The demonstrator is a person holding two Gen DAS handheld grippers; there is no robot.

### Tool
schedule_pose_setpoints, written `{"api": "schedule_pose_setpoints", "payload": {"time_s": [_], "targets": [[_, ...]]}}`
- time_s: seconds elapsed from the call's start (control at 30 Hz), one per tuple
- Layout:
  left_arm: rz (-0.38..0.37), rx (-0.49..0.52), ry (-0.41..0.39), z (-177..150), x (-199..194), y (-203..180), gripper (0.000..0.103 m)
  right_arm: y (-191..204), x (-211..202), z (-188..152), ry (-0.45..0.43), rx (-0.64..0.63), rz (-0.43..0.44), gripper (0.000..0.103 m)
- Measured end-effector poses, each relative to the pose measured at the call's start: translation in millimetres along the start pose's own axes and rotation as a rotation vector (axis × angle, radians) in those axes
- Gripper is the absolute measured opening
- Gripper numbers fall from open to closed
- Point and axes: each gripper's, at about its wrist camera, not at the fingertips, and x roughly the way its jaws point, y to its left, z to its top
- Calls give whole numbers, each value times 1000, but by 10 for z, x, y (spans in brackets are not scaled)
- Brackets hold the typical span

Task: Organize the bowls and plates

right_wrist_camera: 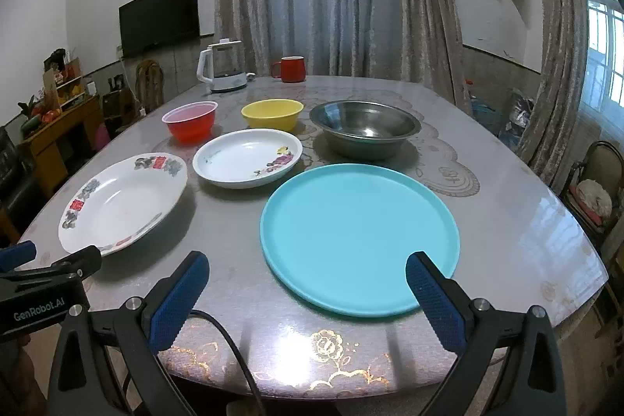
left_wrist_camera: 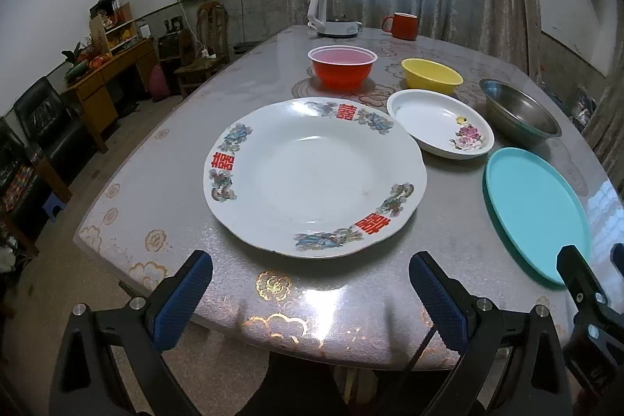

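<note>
Nearest us, the left tool (left_wrist_camera: 310,283) stood spread wide over the worktop's (left_wrist_camera: 351,299) near edge, holding and touching nothing; ahead of it lay the big white plate (left_wrist_camera: 316,178) with red characters and floral clusters on its scalloped rim. The right tool (right_wrist_camera: 308,285) was likewise fully spread and empty, its right finger overlapping the near rim of the flat turquoise plate (right_wrist_camera: 358,236); we could not tell whether they touched. Behind these sat a smaller white dish (right_wrist_camera: 247,158) with a pink flower. Farther back stood a row: red bowl (right_wrist_camera: 191,125), yellow bowl (right_wrist_camera: 272,114), steel bowl (right_wrist_camera: 364,127). All rested level, openings upward, round with no long axis.
</note>
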Motion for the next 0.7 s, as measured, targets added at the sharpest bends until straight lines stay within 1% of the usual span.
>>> {"api": "schedule_pose_setpoints", "payload": {"time_s": [0.27, 0.7], "targets": [[-9, 5, 5, -4, 11, -21, 102, 14, 37, -6, 19, -6, 3, 103], [-6, 8, 9, -1, 17, -15, 102, 21, 51, 4, 16, -11, 7, 103]]}}
